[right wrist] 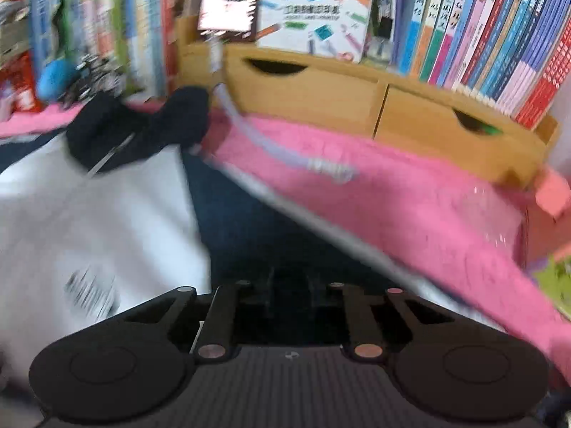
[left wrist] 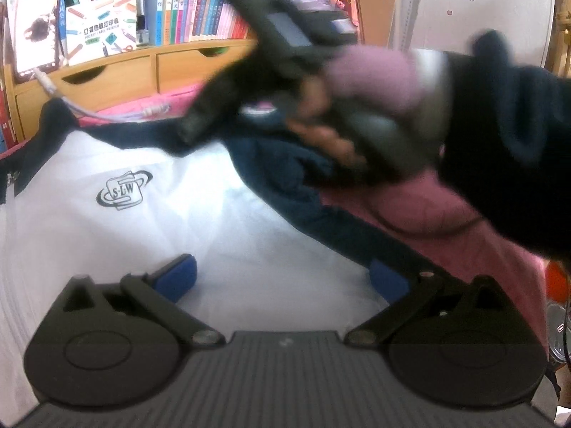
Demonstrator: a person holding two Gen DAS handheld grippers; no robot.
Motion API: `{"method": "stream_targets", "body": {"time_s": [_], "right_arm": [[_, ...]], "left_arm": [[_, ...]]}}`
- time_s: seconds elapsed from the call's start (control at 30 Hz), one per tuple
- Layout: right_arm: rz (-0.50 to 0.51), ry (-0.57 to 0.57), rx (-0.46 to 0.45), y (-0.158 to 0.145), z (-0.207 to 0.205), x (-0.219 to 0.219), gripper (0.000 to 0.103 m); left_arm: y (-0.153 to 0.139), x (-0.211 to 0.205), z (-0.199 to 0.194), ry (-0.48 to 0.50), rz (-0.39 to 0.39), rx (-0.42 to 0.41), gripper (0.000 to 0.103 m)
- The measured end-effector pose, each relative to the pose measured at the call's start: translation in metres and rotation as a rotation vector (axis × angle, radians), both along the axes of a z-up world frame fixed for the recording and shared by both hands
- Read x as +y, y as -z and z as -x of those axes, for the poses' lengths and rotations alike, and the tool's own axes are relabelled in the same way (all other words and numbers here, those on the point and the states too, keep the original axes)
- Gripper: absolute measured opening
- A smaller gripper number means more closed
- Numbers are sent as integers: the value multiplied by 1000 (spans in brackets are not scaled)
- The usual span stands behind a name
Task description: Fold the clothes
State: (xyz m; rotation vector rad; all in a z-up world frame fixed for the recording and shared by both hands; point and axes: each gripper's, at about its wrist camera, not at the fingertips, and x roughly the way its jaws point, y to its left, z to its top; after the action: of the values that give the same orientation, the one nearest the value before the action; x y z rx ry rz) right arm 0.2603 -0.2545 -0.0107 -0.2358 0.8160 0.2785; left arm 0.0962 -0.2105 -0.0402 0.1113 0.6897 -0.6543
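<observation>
Left gripper (left wrist: 282, 281) hovers wide open, empty, over the white shirt (left wrist: 178, 221); right gripper (right wrist: 289, 296) nearly closed, probably pinching the navy sleeve (right wrist: 257, 228) to fold inward.

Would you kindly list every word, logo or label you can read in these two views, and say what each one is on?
"S-LW": logo on the white shirt.
"POCKET LABEL PRINTER": white box on the wooden shelf; the Chinese line above it is too blurred to read.
"xprinte", partly cut off: cardboard box at the top.
Book spines: Chinese titles, too small to read.
Right wrist view: all print is motion-blurred.
</observation>
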Motion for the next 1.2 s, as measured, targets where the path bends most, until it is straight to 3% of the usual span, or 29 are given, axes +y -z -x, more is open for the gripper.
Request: {"method": "stream_targets", "body": {"time_s": [0.13, 0.23, 0.27, 0.37, 0.4, 0.57, 0.77, 0.9, 1.03, 1.1, 1.2], "right_arm": [[62, 84, -74, 6, -59, 0, 18], [20, 182, -19, -3, -79, -14, 21], [-41, 163, -21, -11, -71, -22, 28], [-213, 66, -15, -33, -36, -50, 79], [-249, 40, -8, -37, -17, -60, 81], [-322, 26, -14, -46, 70, -102, 81], [-351, 171, 26, -21, 133, -144, 81], [-264, 233, -18, -7, 125, -165, 81], [-108, 331, -90, 5, 78, -183, 76], [-200, 395, -111, -8, 79, -199, 72], [-345, 415, -178, -29, 107, -220, 76]], "left_arm": [[-1, 1, 0, -2, 8, 3, 103], [-1, 2, -1, -2, 14, 5, 103], [-1, 3, -1, -2, 18, 6, 103], [-1, 5, -3, -2, 28, 10, 103], [-1, 6, -3, -2, 30, 11, 103], [-2, 15, -6, -2, 88, 32, 103], [-15, 40, -22, -68, 197, 90, 103], [-37, 57, -48, -168, 212, 60, 103], [-40, 64, -91, -274, 171, 48, 103], [-38, 65, -99, -293, 154, 46, 103], [-33, 64, -100, -286, 156, 47, 103]]}}
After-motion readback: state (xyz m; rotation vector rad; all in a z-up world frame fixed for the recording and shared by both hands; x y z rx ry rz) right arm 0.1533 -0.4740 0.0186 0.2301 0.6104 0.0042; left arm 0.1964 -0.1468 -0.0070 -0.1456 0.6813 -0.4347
